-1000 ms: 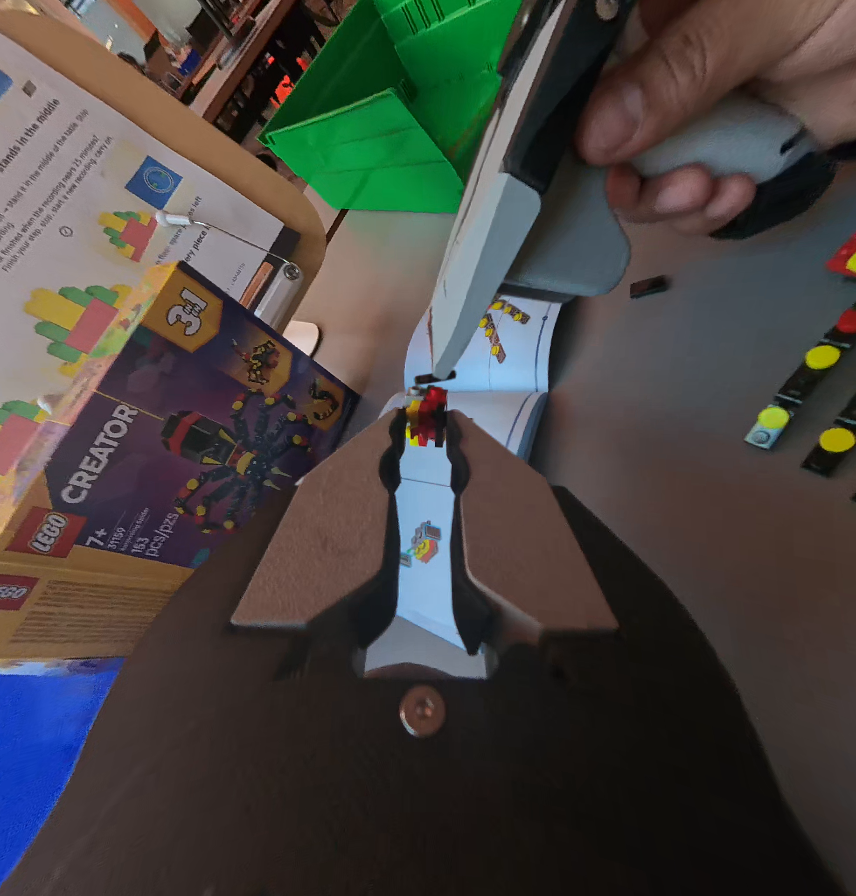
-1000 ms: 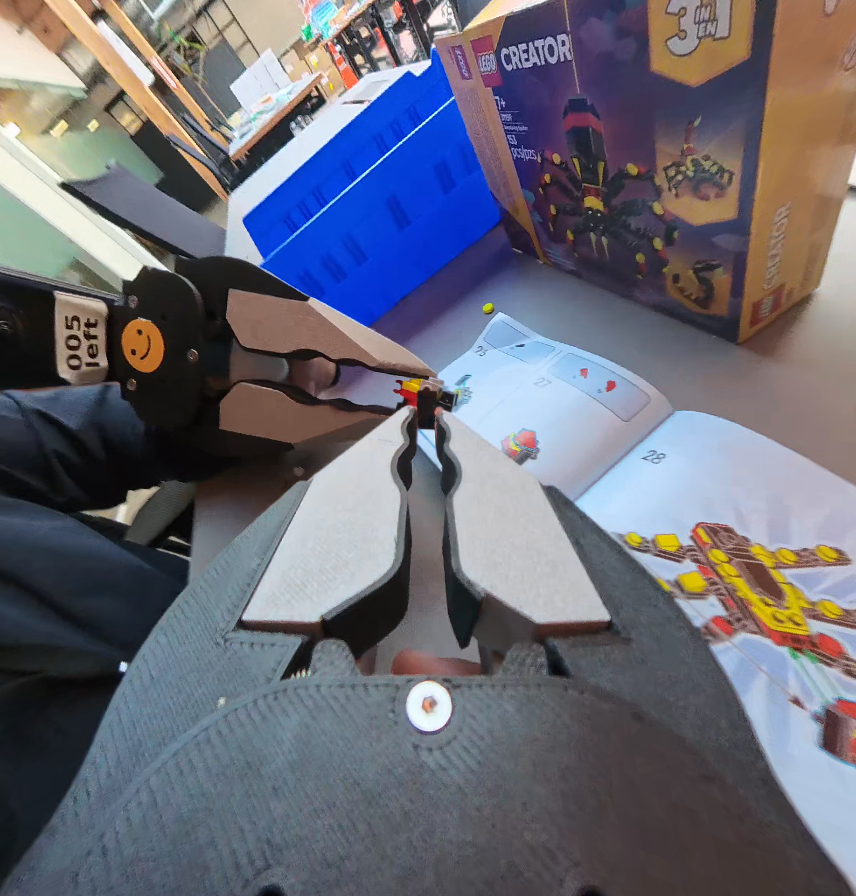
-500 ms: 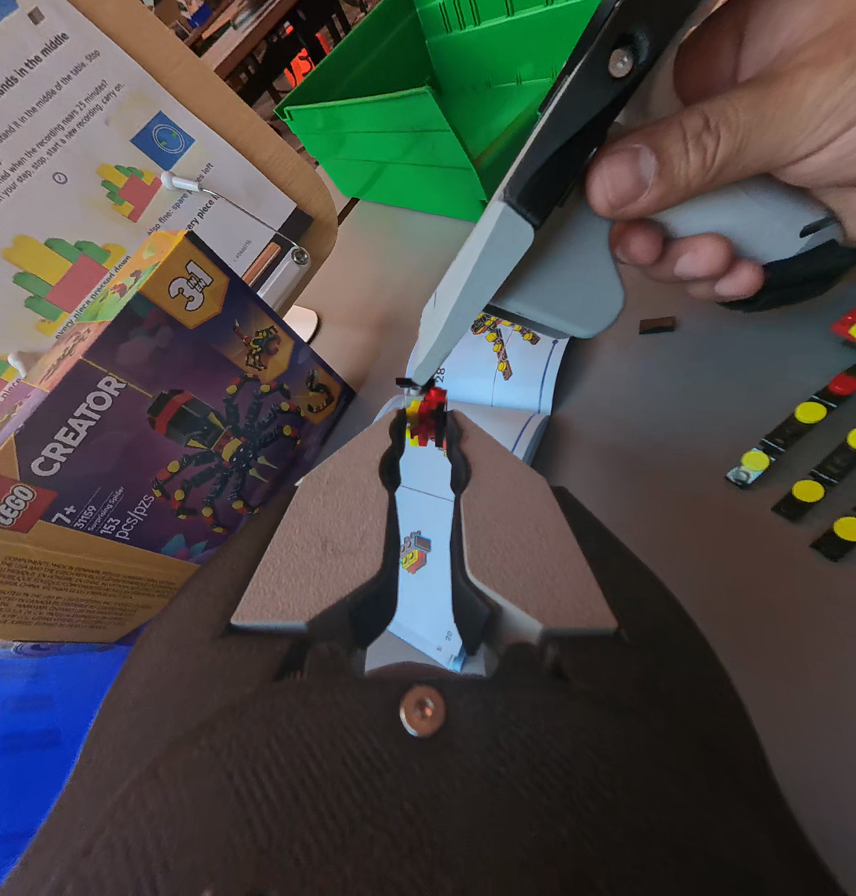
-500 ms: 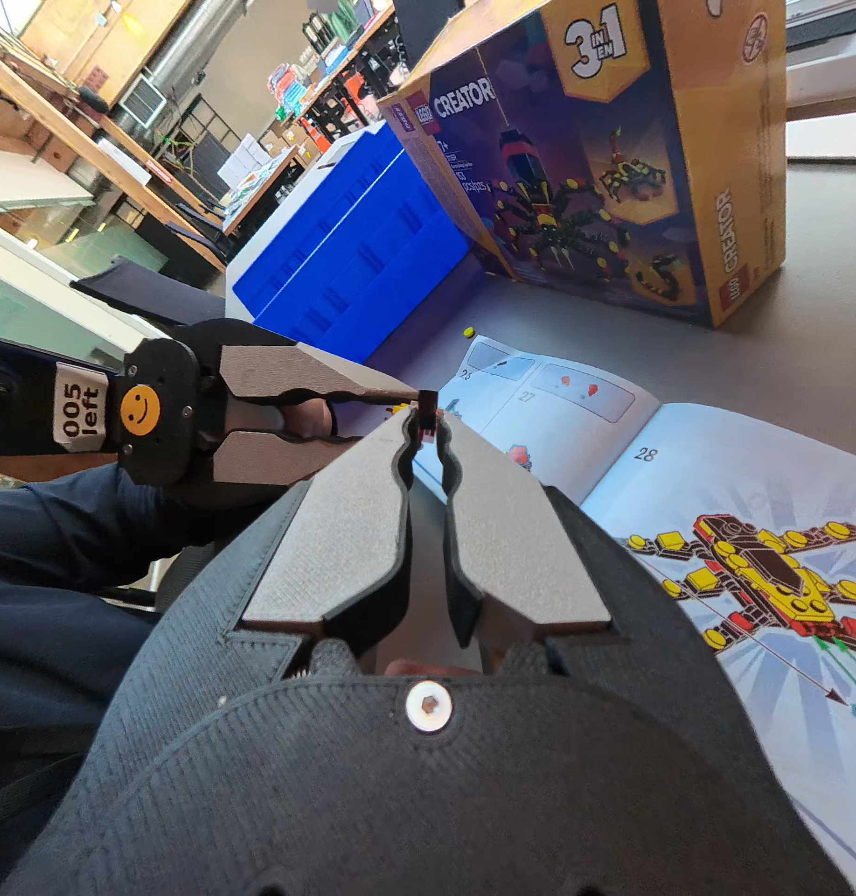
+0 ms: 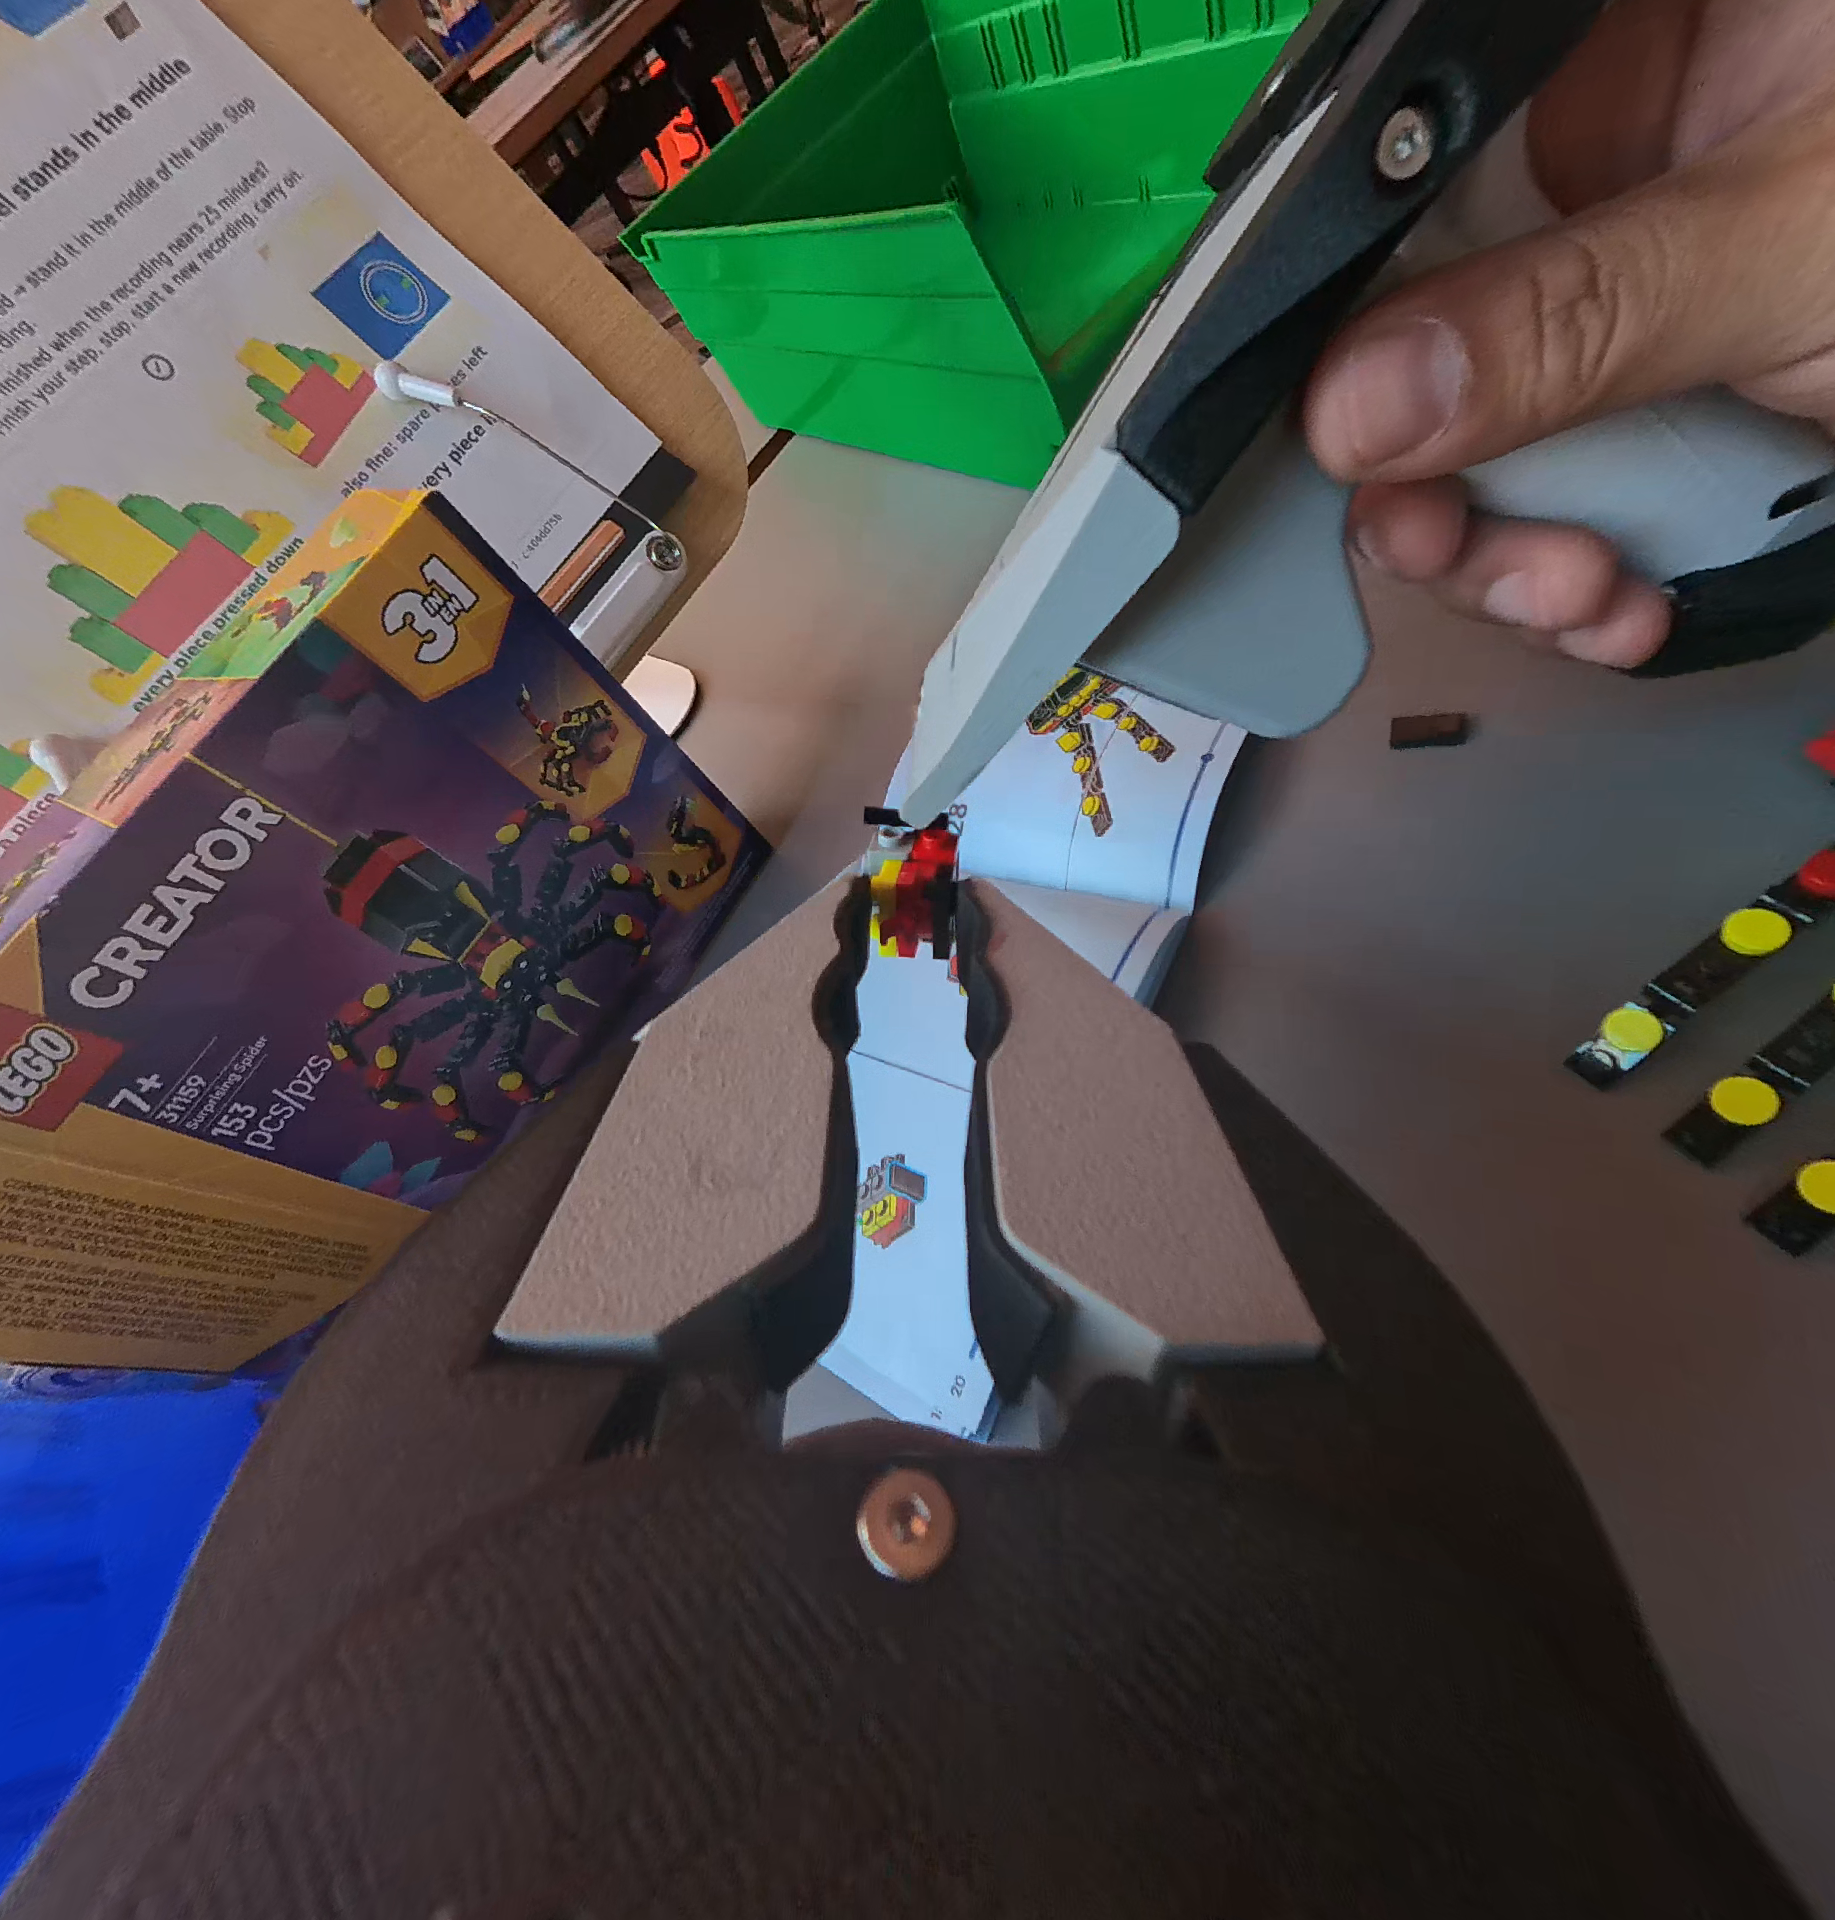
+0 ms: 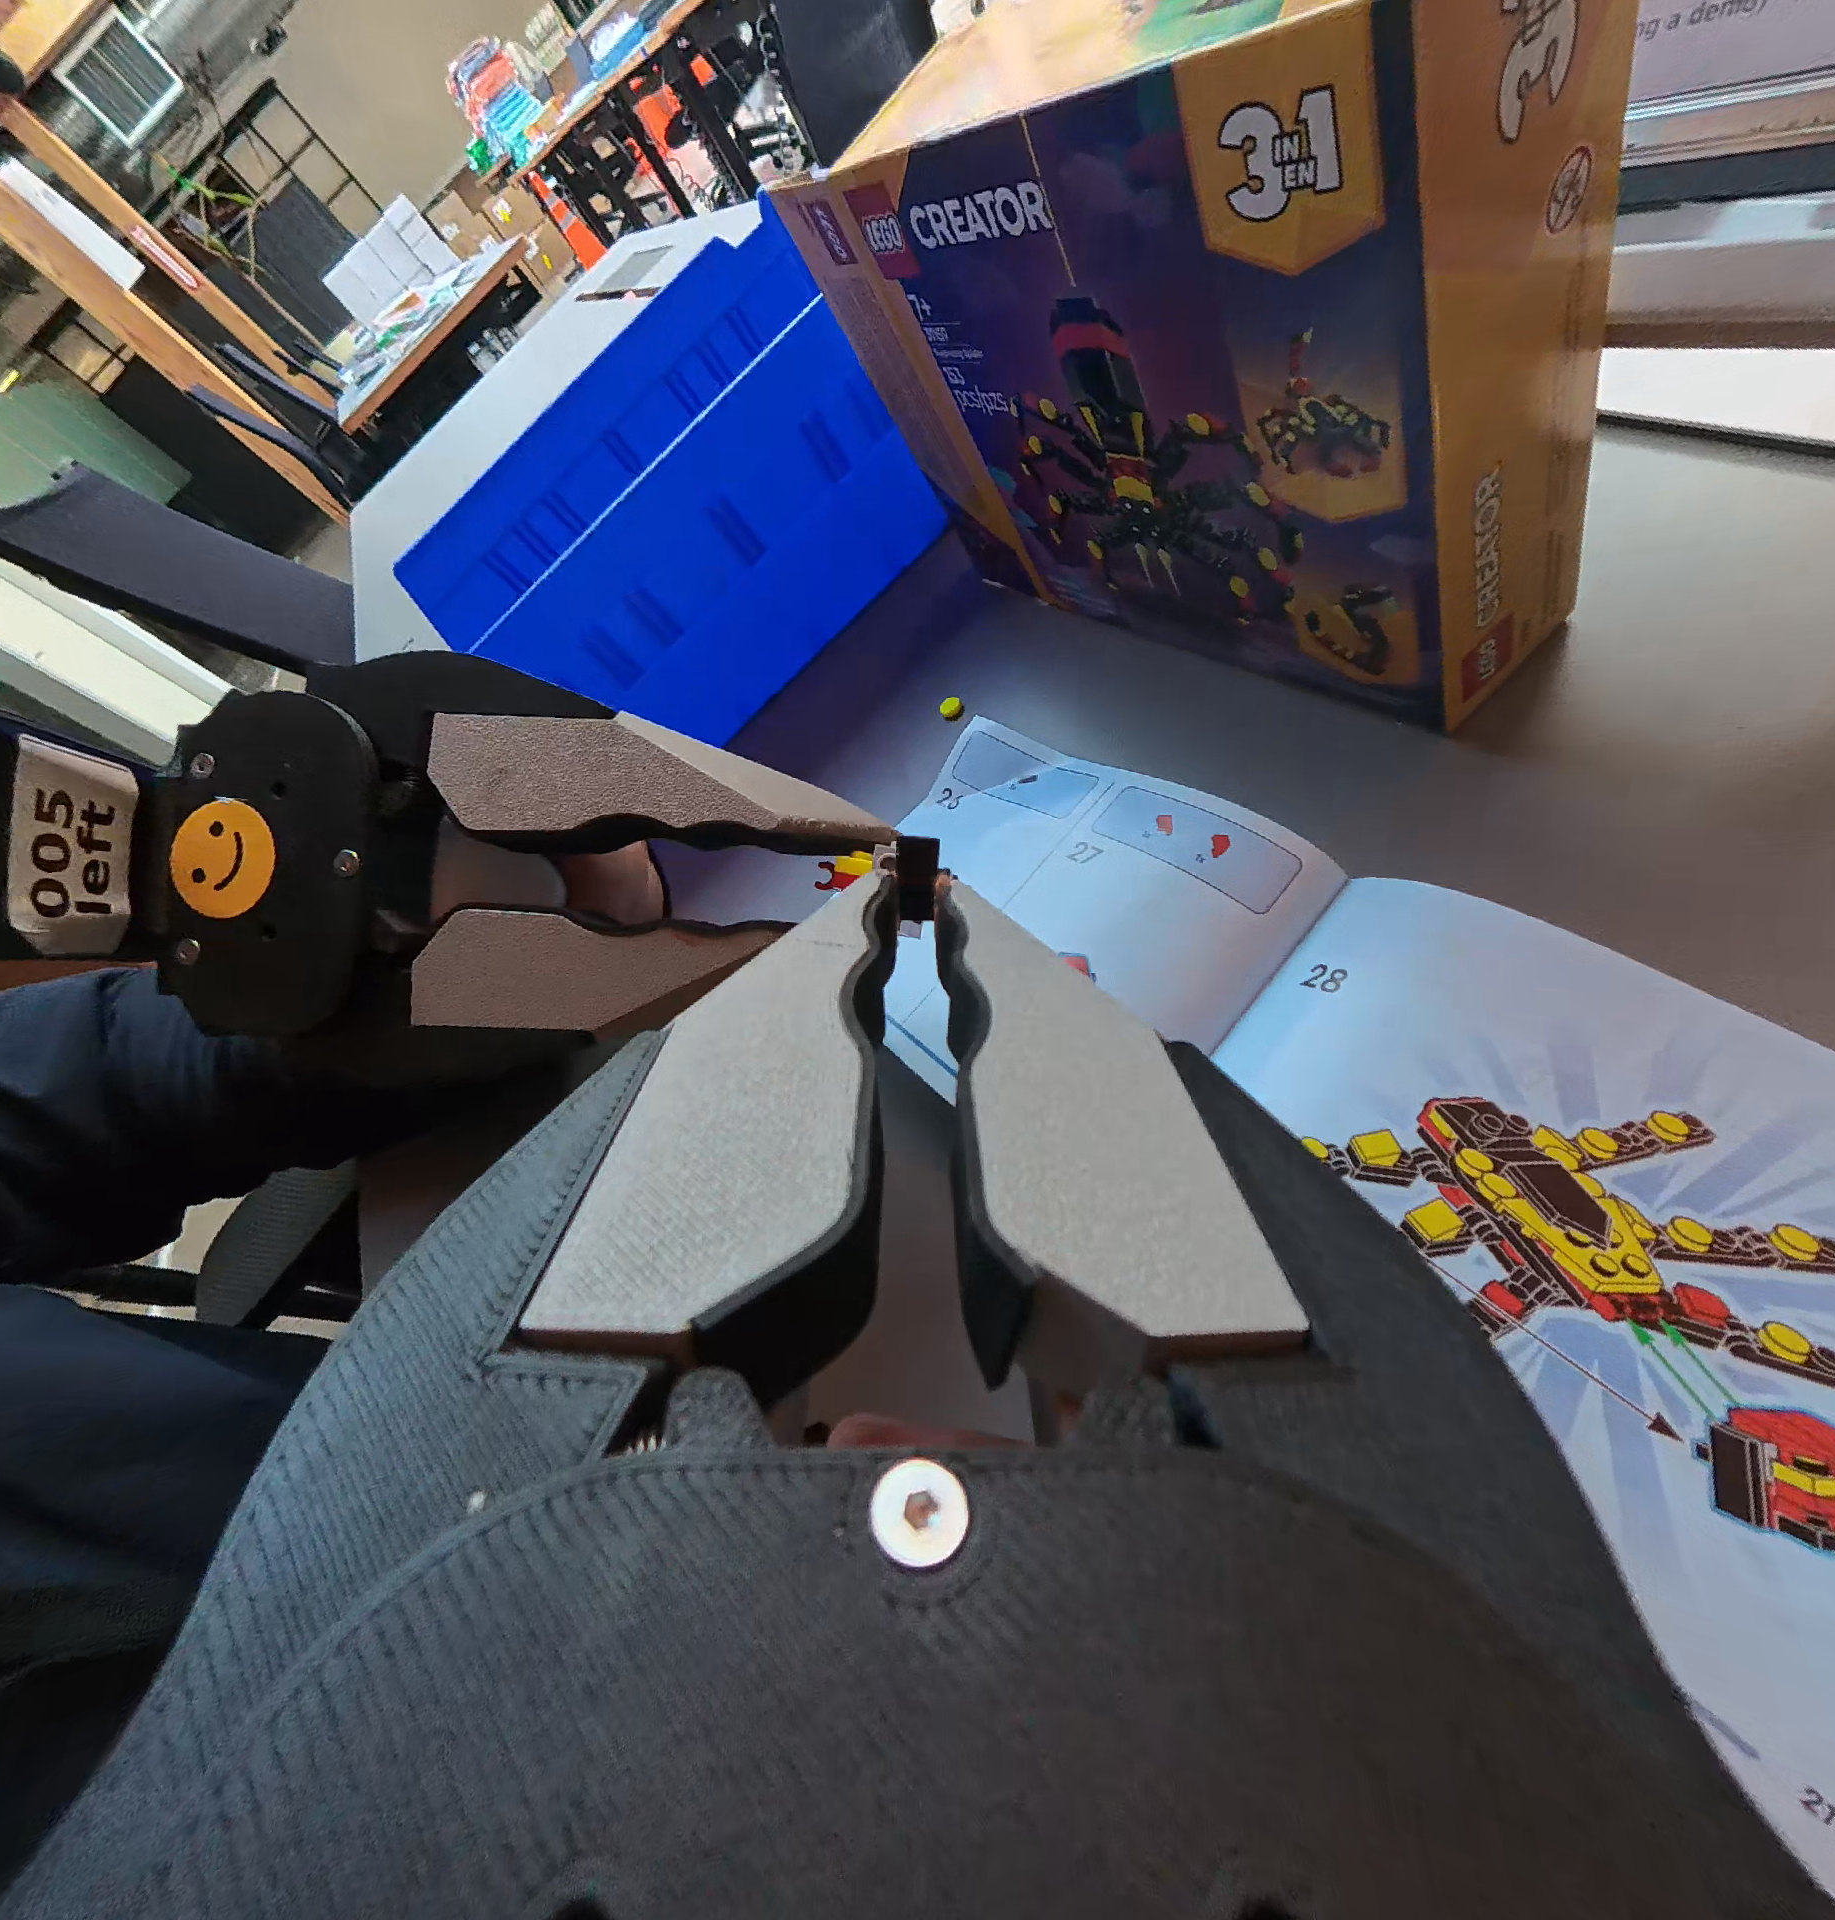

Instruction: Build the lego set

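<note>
My left gripper (image 5: pixel 911 914) is shut on a small red and yellow lego assembly (image 5: pixel 908 894), held above the open instruction booklet (image 5: pixel 1100 831). My right gripper (image 6: pixel 915 899) is shut on a small black lego piece (image 6: pixel 915 878) and holds it against the end of that assembly. In the left wrist view the right gripper's grey fingers (image 5: pixel 1006 707) come down from the upper right, with a hand on the handle. In the right wrist view the left gripper (image 6: pixel 871 847) comes in from the left, and only a yellow and red edge of the assembly (image 6: pixel 845 868) shows.
The lego set box (image 5: pixel 300 956) stands on the left, with a blue bin (image 6: pixel 684 499) beside it and a green bin (image 5: pixel 892 260) behind. A clipboard with a sheet (image 5: pixel 217 291) leans behind the box. Black strips with yellow round pieces (image 5: pixel 1754 1039) lie at the right. A loose yellow stud (image 6: pixel 951 708) lies by the booklet. Only a small space, under 4 cm, lies between the two pairs of fingers.
The right gripper has brought the black piece closer onto the end of the assembly. Both grippers have tilted a little, and the box and booklet have shifted in view.
</note>
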`<state>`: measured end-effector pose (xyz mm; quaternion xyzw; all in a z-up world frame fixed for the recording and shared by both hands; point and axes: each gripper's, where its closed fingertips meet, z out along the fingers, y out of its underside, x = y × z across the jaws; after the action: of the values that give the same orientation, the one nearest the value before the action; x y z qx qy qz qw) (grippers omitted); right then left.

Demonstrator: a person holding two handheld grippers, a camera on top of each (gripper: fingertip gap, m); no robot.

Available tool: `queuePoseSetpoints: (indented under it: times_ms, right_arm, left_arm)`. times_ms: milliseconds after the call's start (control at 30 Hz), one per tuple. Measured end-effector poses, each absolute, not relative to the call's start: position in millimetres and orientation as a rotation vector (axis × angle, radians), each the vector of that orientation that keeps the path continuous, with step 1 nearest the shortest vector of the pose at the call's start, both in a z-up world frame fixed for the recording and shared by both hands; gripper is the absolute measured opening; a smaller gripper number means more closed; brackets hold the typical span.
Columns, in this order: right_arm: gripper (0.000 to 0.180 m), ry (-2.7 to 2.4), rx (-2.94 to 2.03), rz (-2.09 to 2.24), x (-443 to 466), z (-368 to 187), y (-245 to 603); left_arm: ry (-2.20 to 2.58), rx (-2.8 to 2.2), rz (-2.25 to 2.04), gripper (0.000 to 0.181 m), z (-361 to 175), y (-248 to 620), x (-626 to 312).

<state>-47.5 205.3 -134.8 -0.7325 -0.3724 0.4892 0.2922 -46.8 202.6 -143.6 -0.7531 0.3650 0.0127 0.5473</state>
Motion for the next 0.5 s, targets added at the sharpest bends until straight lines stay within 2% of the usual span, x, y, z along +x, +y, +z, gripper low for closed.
queuePoseSetpoints:
  times_ms: [133, 267, 400, 500]
  right_arm:
    - [0.003, -1.017, -1.921, 1.245, -45.7, -122.7, 209.0]
    - [0.003, -1.191, -1.858, 1.129, -41.5, -78.1, 207.8]
    - [0.004, -1.521, -1.638, 0.906, -41.2, -13.3, 194.6]
    - [0.004, -1.714, -1.463, 0.924, -44.9, 13.6, 177.0]
  left_arm:
    - [0.836, -1.754, -0.015, 0.013, -138.6, 204.7, -43.0]
    - [0.785, -1.68, -0.148, 0.013, -119.2, 209.5, -39.6]
    - [0.721, -1.561, -0.495, 0.013, -71.5, 195.0, -31.7]
    - [0.748, -1.52, -0.781, 0.013, -46.5, 169.4, -29.0]
